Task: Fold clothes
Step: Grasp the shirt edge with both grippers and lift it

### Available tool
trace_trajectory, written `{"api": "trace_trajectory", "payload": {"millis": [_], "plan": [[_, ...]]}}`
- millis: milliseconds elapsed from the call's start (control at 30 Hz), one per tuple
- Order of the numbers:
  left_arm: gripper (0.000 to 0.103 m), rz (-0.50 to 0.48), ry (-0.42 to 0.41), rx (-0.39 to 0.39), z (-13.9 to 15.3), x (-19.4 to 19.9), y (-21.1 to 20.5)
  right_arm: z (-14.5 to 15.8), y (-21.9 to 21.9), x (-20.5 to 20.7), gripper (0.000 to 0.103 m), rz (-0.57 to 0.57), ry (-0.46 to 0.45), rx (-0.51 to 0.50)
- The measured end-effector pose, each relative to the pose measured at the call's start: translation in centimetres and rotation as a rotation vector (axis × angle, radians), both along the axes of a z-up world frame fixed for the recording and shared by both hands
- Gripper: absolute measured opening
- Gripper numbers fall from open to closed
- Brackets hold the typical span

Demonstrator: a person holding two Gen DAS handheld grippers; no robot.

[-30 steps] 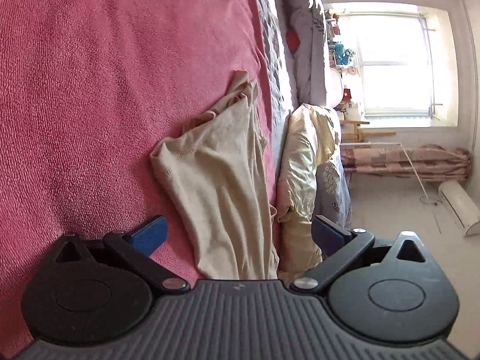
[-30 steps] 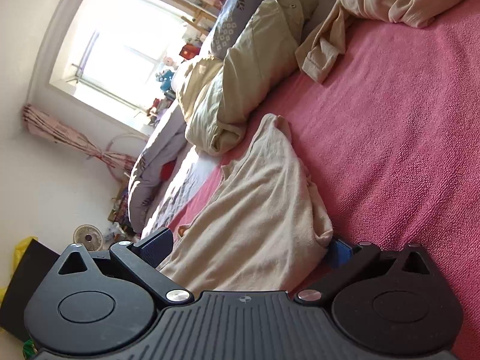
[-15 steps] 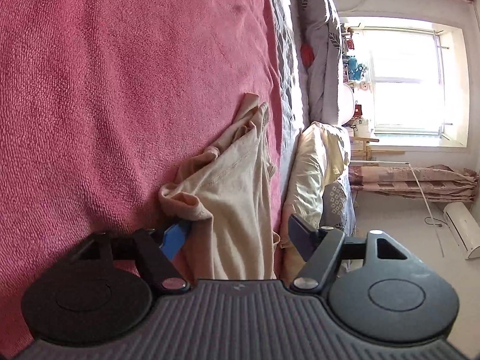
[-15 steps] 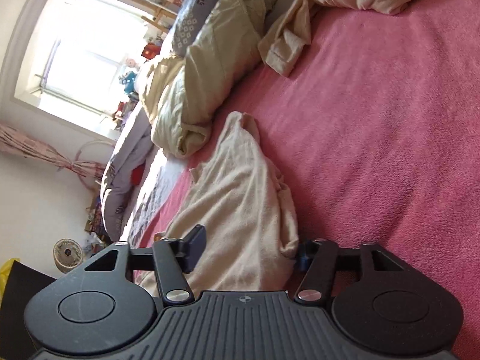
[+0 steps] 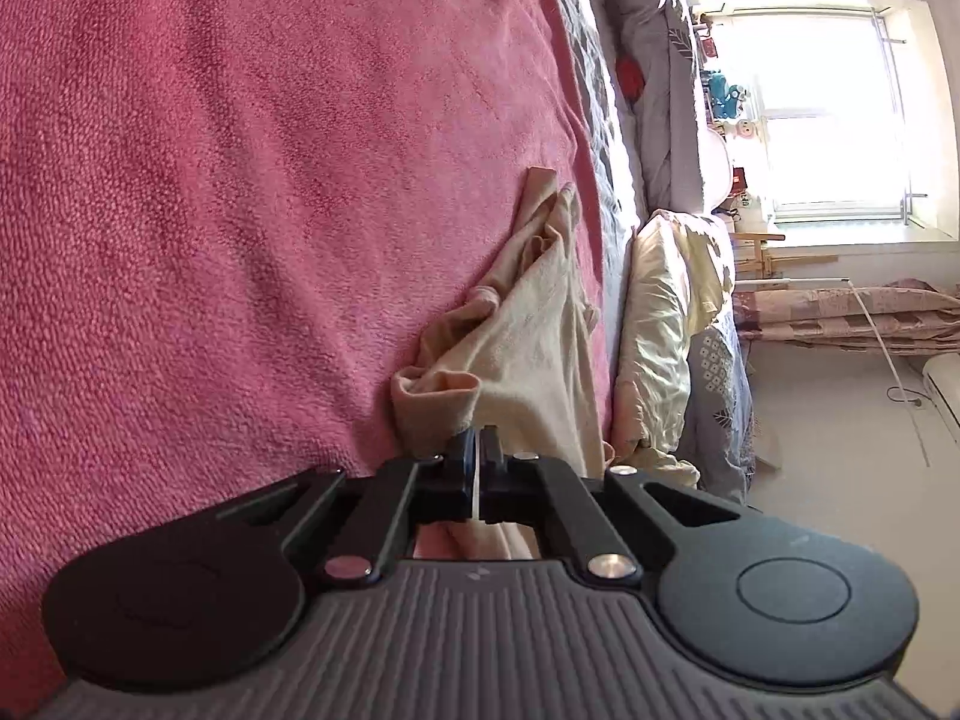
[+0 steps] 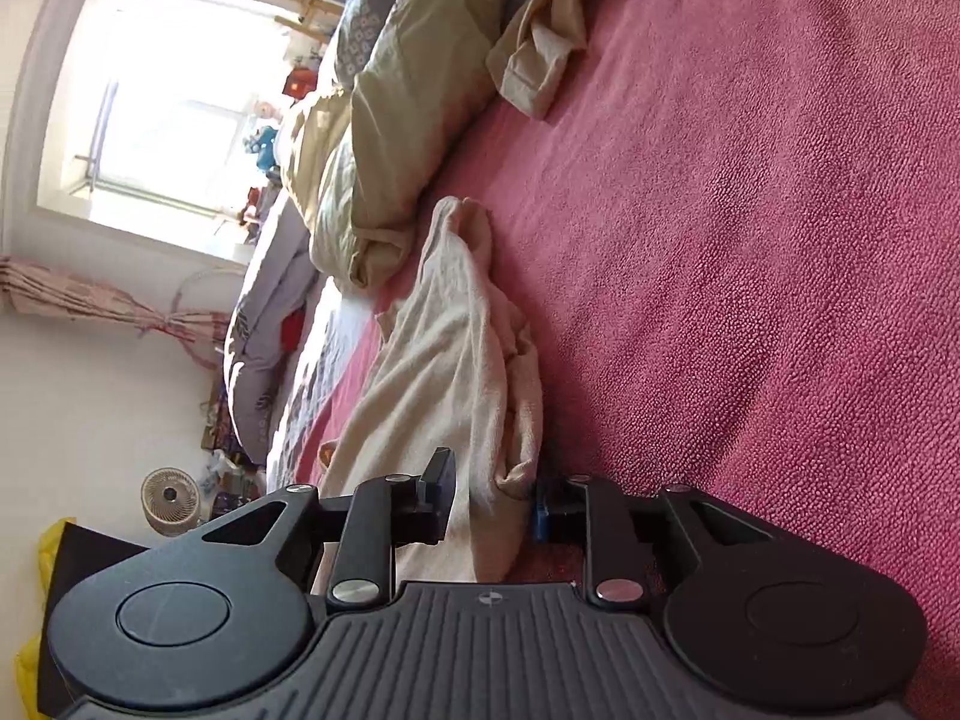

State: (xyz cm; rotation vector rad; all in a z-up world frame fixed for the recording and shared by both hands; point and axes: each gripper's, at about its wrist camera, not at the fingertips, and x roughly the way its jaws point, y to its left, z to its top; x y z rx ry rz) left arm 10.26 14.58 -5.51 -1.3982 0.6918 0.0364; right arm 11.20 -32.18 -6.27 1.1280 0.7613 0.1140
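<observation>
Garment: beige garment [image 5: 528, 330] lying crumpled in a long strip on the pink bedspread [image 5: 240, 210], near the bed's edge on the window side.
Left hand-held gripper [image 5: 477, 450]: clamped tight on a bunched corner of the beige garment, thin cloth pinched between the blue pads.
Right hand-held gripper [image 6: 492, 498]: narrow and closing, a fold of the beige garment [image 6: 456, 360] between the jaws; right pad touching the cloth, left pad just beside it, contact not certain.
Nearby on the bed: cream quilt [image 6: 384, 120] bundled just beyond the garment's far end; second beige cloth [image 6: 540, 60] heaped further up the bedspread, well apart from the garment.
Along the bed edge: grey leaf-print bedding [image 5: 660, 90] between bedspread and window [image 5: 828, 120].
Room side: small fan [image 6: 169, 495] on the floor, yellow bag [image 6: 36, 600] at the frame's edge, pink curtain [image 6: 72, 294] tied back, white unit [image 5: 942, 384] by the wall.
Writing: none readable; only a small emblem on each gripper body.
Open room: broad bare bedspread [image 6: 750, 240] beside the garment, away from the window.
</observation>
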Motion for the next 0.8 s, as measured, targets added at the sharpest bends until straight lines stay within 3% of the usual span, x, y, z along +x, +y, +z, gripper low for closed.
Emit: {"api": "trace_trajectory", "payload": {"millis": [100, 133, 167, 233, 367, 433, 633, 700, 767, 800], "plan": [[0.012, 0.008, 0.003, -0.048, -0.6, 0.1, 0.3, 0.5, 0.3, 0.1, 0.033, 0.021, -0.010, -0.020], [0.022, 0.005, -0.009, -0.052, -0.3, -0.1, 0.4, 0.6, 0.4, 0.1, 0.037, 0.033, -0.017, -0.023], [0.039, 0.001, -0.021, -0.056, 0.1, -0.2, 0.5, 0.8, 0.4, 0.1, 0.041, 0.046, -0.024, -0.026], [0.056, -0.005, -0.044, -0.061, 0.7, -0.5, 0.6, 1.1, 0.5, 0.1, 0.044, 0.062, -0.035, -0.033], [0.073, -0.012, 0.002, 0.103, 2.9, -1.2, 0.0, 1.1, 0.7, -0.1, 0.044, 0.064, -0.049, -0.045], [0.073, -0.029, 0.040, 0.171, 3.6, -1.1, -0.4, 1.2, 0.7, -0.3, 0.044, 0.071, -0.058, -0.056], [0.069, -0.039, 0.006, 0.192, 3.3, 0.9, 0.0, 1.1, 0.6, -0.3, 0.044, 0.075, -0.065, -0.052], [0.059, -0.045, 0.012, 0.213, 3.2, 1.8, 0.3, 1.1, 0.5, -0.3, 0.044, 0.075, -0.066, -0.050], [0.018, -0.082, 0.052, 0.264, 3.0, 2.7, 0.5, 1.0, 0.5, -0.3, 0.044, 0.072, -0.063, -0.051], [0.013, -0.096, 0.066, 0.272, 2.8, 3.0, 0.6, 1.1, 0.6, -0.2, 0.044, 0.071, -0.060, -0.055]]}}
